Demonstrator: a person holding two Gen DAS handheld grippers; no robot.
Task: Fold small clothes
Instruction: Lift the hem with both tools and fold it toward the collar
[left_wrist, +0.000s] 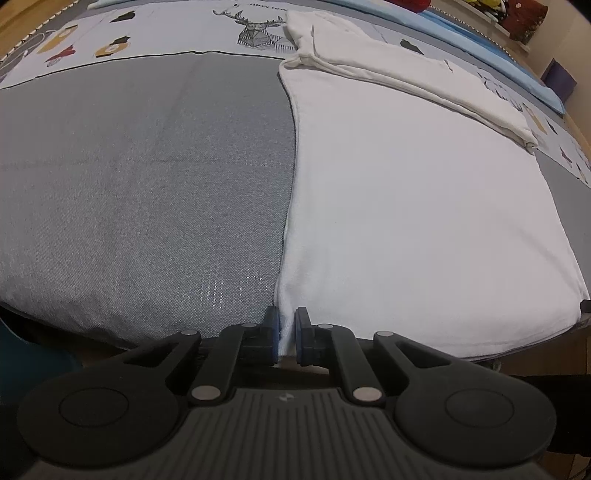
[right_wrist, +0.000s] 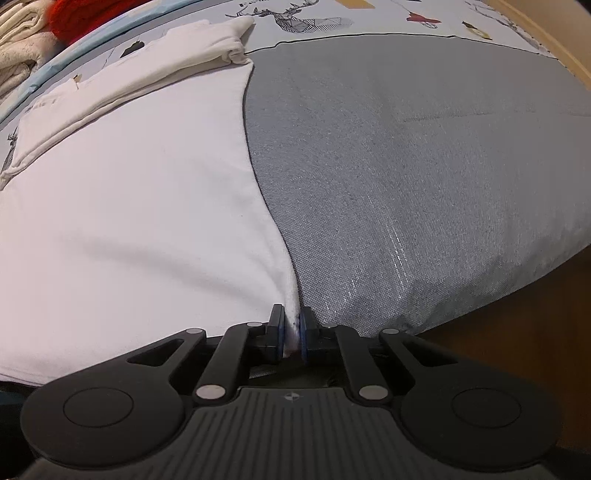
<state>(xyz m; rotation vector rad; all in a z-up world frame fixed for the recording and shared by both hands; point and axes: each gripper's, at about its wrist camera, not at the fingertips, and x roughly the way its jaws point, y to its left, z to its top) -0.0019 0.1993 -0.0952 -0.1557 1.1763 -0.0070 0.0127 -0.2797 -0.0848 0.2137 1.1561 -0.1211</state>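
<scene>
Left gripper (left_wrist: 285, 338) pinches near left corner of white garment (left_wrist: 406, 206); right gripper (right_wrist: 291, 336) pinches right corner. Garment flat on grey mat (left_wrist: 147, 177). Risk: thin hem slipping out when lifted.

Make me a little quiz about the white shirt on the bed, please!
1. True or false: both grippers pinch the white shirt.
2. Which corners are held? A) near ones B) far ones
3. Fill in: the sleeve lies folded over the shirt's ____ end.

Key: 1 true: the left gripper and the right gripper each clamp white cloth. 2 A. 3 far, towards the deer print.
</scene>
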